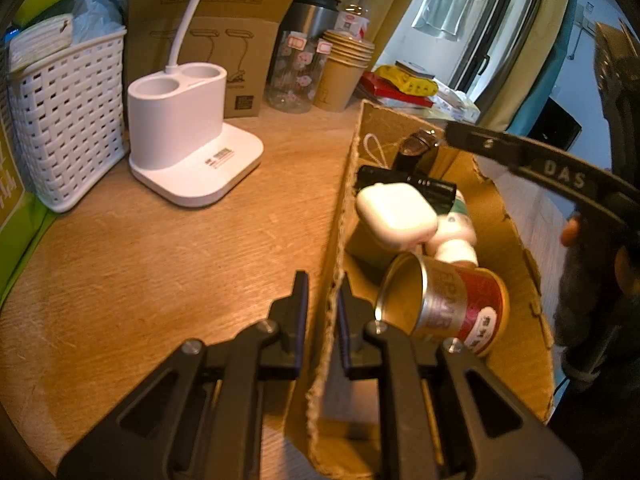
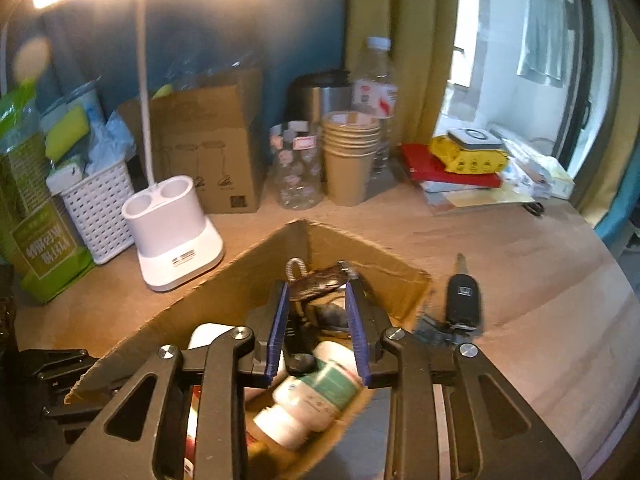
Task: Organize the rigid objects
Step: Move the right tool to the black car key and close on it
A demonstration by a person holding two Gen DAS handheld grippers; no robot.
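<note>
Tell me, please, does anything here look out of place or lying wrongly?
The car key lies on the table beside the cardboard box, not inside. In the box, the tin can lies tipped on its side.

"DAS" on the black claw arm [image 1: 560, 178]; Honda emblem on the car key [image 2: 464, 292].

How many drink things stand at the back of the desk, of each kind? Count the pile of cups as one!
Plastic water bottle: 1
Steel mug: 1
Patterned glass jar: 1
Stack of paper cups: 1
Total: 4
</note>
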